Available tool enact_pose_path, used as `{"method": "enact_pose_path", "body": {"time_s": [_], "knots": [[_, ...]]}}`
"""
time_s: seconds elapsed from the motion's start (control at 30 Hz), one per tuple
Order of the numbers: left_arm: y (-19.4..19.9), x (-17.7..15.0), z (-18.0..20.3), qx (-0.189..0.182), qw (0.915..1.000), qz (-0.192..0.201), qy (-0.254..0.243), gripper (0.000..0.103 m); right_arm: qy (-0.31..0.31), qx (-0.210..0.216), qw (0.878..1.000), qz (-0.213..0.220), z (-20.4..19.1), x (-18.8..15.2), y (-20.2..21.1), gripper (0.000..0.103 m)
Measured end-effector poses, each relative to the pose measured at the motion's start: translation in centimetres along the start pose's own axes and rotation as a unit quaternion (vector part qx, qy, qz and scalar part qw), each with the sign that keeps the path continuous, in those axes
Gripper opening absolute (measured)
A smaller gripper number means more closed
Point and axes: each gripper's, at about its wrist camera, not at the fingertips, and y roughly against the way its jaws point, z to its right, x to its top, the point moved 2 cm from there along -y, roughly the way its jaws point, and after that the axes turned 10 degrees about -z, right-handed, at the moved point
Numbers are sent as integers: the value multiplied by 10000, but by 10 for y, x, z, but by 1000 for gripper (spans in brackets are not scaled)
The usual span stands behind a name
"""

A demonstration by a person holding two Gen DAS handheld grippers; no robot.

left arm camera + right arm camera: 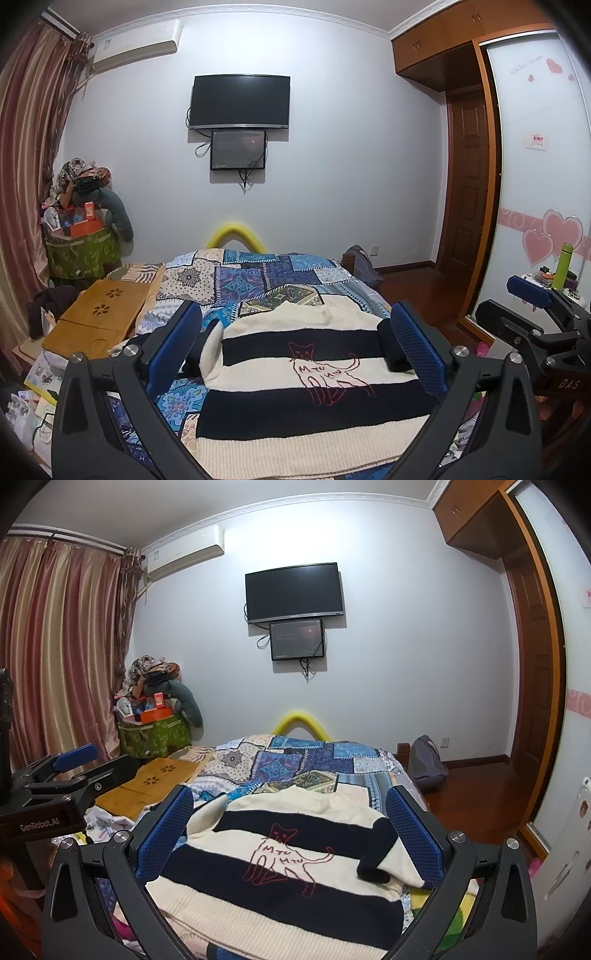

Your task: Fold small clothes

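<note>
- Left tool (295, 347): jaws spread wide, grasping nothing, held above the near part of the sweater (306, 373).
- Right tool (290, 832): likewise released and empty, alongside the left.
- Sweater: lies flat on the bed (258, 280), hem nearest, collar away; long axis runs straight ahead of both tools.
- Sleeves: already turned in at both sides.
- Judgement: neither tool is clearly nearer; the hem lies closest for a lengthwise fold.

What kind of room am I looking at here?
Most likely a home bedroom: a bed under a blue patchwork quilt, a black flat television on the wall, and a wooden built-in wardrobe beside striped pink curtains.
</note>
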Motion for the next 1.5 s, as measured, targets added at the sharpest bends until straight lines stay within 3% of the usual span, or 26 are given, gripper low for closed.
{"method": "enact_pose_path", "body": {"time_s": [1.17,1.5], "knots": [[0,2,1,-43,10000,23,-43,103,-109,-18,9999,25,6,3,-1,103],[-9,-1,-6,-24,10000,-80,13,103,-67,-40,9998,-156,6,3,-15,103]]}}
